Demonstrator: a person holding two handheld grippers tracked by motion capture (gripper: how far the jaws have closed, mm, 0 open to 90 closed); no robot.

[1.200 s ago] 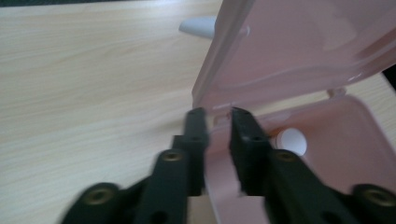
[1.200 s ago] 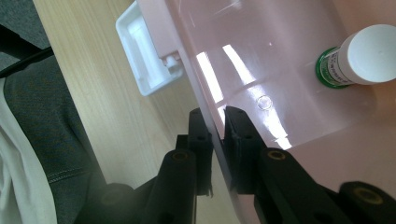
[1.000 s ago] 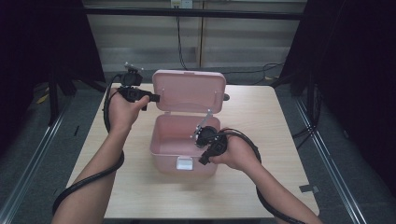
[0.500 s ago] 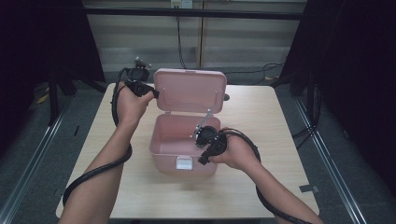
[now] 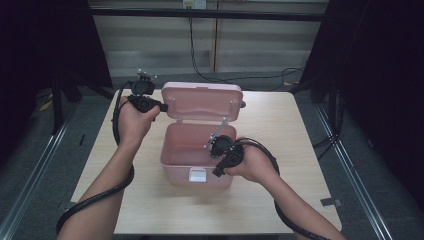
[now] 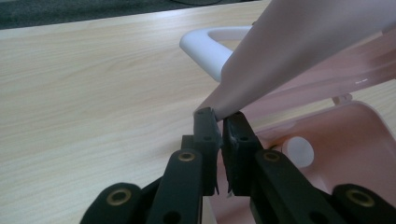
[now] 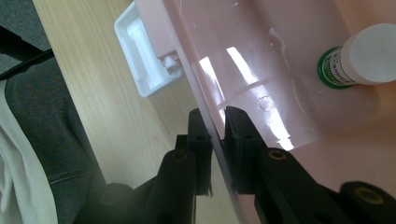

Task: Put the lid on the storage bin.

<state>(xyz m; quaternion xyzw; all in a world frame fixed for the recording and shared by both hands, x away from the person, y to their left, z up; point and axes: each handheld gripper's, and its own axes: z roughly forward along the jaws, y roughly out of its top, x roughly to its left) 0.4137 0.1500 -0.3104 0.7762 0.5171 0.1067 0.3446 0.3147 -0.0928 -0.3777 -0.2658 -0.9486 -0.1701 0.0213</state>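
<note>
A pink plastic box (image 5: 186,167) stands on the wooden table (image 5: 285,130) with its lid (image 5: 202,102) swung up at the back. My left gripper (image 5: 164,107) is shut on the lid's left edge; in the left gripper view its pads (image 6: 220,122) pinch the lid's corner (image 6: 303,46), next to the white carry handle (image 6: 205,46). My right gripper (image 5: 218,172) is shut on the box's front wall near its right end. The right gripper view has that wall (image 7: 243,56) between the jaws (image 7: 217,116). A white-capped bottle with a green label (image 7: 369,53) lies inside.
A white latch (image 7: 144,60) hangs on the box's front. The bare table top runs to both sides and in front of the box. Dark curtains flank the table and cables (image 5: 200,55) lie on the floor behind it.
My left gripper has moved right to the lid's edge and closed on it. The right hand and the box have stayed put.
</note>
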